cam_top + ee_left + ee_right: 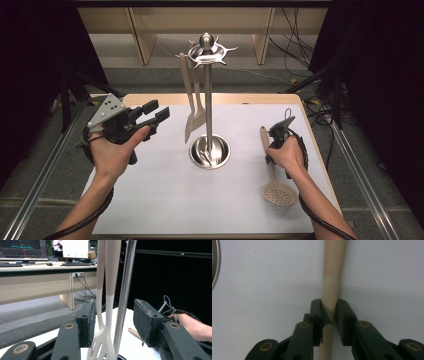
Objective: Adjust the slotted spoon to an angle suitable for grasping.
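At the lower right of the high view, the right gripper (278,134) is clamping its jaws on the handle of the beige slotted spoon (276,181) lying on the white worktop (160,200). The left gripper (152,116) is waiting wide open and empty beside the steel utensil stand (209,145). Gripped so far from its heavy head, the spoon is likely to swing down when lifted.

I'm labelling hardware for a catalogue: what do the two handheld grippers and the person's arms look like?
Both grippers are black. The left gripper has blocky rectangular jaws, brass-coloured pivot pins, and a grey three-cornered plate dotted with holes on top. The right gripper has the same black jaws and brass pins. A black cable trails from each along bare forearms; no sleeves show.
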Tool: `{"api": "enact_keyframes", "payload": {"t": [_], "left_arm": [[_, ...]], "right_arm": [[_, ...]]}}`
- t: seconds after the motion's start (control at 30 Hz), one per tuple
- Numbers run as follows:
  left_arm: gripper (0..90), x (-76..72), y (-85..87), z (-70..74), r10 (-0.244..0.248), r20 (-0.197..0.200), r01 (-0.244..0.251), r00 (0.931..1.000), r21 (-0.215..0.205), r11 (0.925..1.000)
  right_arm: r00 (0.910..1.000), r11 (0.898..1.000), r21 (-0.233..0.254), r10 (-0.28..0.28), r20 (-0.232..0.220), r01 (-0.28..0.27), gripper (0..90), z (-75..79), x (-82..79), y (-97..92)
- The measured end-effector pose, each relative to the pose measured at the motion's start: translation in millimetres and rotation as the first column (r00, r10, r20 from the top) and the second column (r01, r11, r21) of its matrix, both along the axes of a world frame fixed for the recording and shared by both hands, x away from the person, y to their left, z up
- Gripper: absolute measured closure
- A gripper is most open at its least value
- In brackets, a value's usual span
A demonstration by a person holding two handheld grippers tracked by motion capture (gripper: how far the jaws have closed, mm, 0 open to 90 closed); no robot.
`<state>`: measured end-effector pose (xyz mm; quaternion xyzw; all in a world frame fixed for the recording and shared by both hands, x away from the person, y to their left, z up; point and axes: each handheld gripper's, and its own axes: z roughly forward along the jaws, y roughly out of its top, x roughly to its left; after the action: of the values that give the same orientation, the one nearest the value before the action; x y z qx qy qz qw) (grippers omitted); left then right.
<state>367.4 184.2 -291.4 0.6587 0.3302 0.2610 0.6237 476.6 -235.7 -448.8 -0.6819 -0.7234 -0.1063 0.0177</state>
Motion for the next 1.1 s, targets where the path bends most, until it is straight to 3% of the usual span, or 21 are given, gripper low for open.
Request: {"api": "enact_keyframes", "payload": {"t": [0.07,0.13,0.17,0.23,0.27,0.3,0.37,0.47,0.53,0.63,0.7,0.73,0.8,0.83,0.87,0.9,0.93,0.97,1.03,1.07,1.1], "left_arm": [[51.8,0.0,-0.8,-0.6,-0.003,0.0,0.003,1.0,0.0,1.0],[51.9,0.1,-1.5,-1.4,-0.005,-0.002,0.005,1.0,0.004,1.0],[51.9,0.1,-1.7,-1.8,-0.006,-0.004,0.006,1.0,0.008,0.9999],[51.9,0.2,-2.3,-2.4,-0.007,-0.005,0.007,1.0,0.007,0.9999],[51.9,0.2,-2.6,-2.7,-0.009,-0.008,0.009,0.9999,0.006,0.9999],[51.8,0.0,-2.7,-2.9,-0.01,-0.01,0.01,0.9999,0.005,0.9999],[51.7,-0.2,-2.9,-3.1,-0.018,-0.017,0.018,0.9997,0.004,0.9998],[50.9,-0.2,-3.9,-3.7,-0.025,-0.017,0.025,0.9995,0.001,0.9997],[50.2,-0.7,-6.7,-4.4,-0.03,-0.027,0.03,0.9992,-0.003,0.9996],[49.5,-1.9,-12.6,-5.6,-0.046,-0.031,0.046,0.9985,0.002,0.9989],[49.5,-2.7,-17.8,-6.5,-0.058,-0.035,0.059,0.9977,0.007,0.9983],[49.5,-3.0,-21.1,-6.9,-0.066,-0.036,0.066,0.9972,0.014,0.9977],[49.5,-3.2,-26.4,-7.6,-0.082,-0.034,0.083,0.9961,0.031,0.9961],[49.6,-3.7,-29.5,-7.9,-0.089,-0.038,0.09,0.9953,0.032,0.9954],[49.6,-3.8,-31.7,-7.9,-0.094,-0.039,0.096,0.9948,0.038,0.9947],[49.6,-4.1,-34.8,-7.9,-0.1,-0.042,0.102,0.9941,0.042,0.9939],[49.7,-4.5,-38.9,-7.5,-0.107,-0.043,0.109,0.9933,0.041,0.9932],[49.7,-4.6,-41.6,-7.0,-0.114,-0.043,0.116,0.9925,0.044,0.9922],[49.9,-4.7,-46.8,-5.8,-0.125,-0.04,0.127,0.9914,0.049,0.9907],[49.9,-4.9,-48.7,-5.4,-0.128,-0.042,0.13,0.9908,0.05,0.9902],[50.0,-5.1,-51.1,-4.9,-0.133,-0.044,0.135,0.9901,0.049,0.9896]], "right_arm": [[0.9999,1.0,-0.013,-0.012,-0.006,0.012,78.2,0.4,-1.4,2.5],[0.9991,0.999,-0.017,0.042,0.012,-0.041,78.2,-0.4,-3.1,-1.3],[0.9997,1.0,-0.011,0.006,0.023,-0.005,78.2,1.0,-3.8,1.0],[0.9975,0.999,-0.016,0.029,0.064,-0.028,78.3,3.6,-7.4,-1.2],[0.9989,1.0,0.005,0.002,0.048,-0.002,78.4,5.9,-9.6,0.9],[0.9979,1.0,0.0,0.03,0.057,-0.03,78.3,8.6,-12.5,-0.7],[0.9941,1.0,0.022,0.02,0.106,-0.023,78.4,14.4,-21.4,0.8],[0.9616,0.995,0.028,0.09,0.259,-0.1,78.4,22.6,-37.9,-3.8],[0.9449,0.991,0.05,0.102,0.311,-0.124,78.4,28.0,-47.0,-3.9],[0.8829,0.981,0.019,0.163,0.44,-0.191,78.4,34.1,-60.3,-6.8],[0.8538,0.979,0.013,0.173,0.491,-0.206,78.4,39.9,-67.6,-6.4],[0.8254,0.975,0.019,0.177,0.536,-0.222,78.4,41.9,-71.1,-5.4],[0.8102,0.974,0.016,0.18,0.558,-0.227,78.4,47.4,-77.9,-3.3],[0.7994,0.97,0.037,0.175,0.575,-0.24,78.4,50.8,-82.2,-0.8],[0.7774,0.967,0.032,0.184,0.601,-0.253,78.4,52.0,-83.6,0.1],[0.7721,0.966,0.039,0.179,0.61,-0.255,78.4,53.7,-85.3,1.6],[0.7419,0.962,0.016,0.199,0.64,-0.272,78.5,54.8,-86.3,2.1],[0.7237,0.961,0.006,0.204,0.659,-0.276,78.4,56.4,-88.3,4.0],[0.7077,0.957,0.031,0.191,0.68,-0.288,78.4,60.1,-91.8,7.8],[0.7104,0.962,0.052,0.16,0.685,-0.267,78.4,62.3,-95.6,11.7],[0.6975,0.96,0.036,0.174,0.695,-0.276,78.4,64.4,-96.8,11.7]]}}
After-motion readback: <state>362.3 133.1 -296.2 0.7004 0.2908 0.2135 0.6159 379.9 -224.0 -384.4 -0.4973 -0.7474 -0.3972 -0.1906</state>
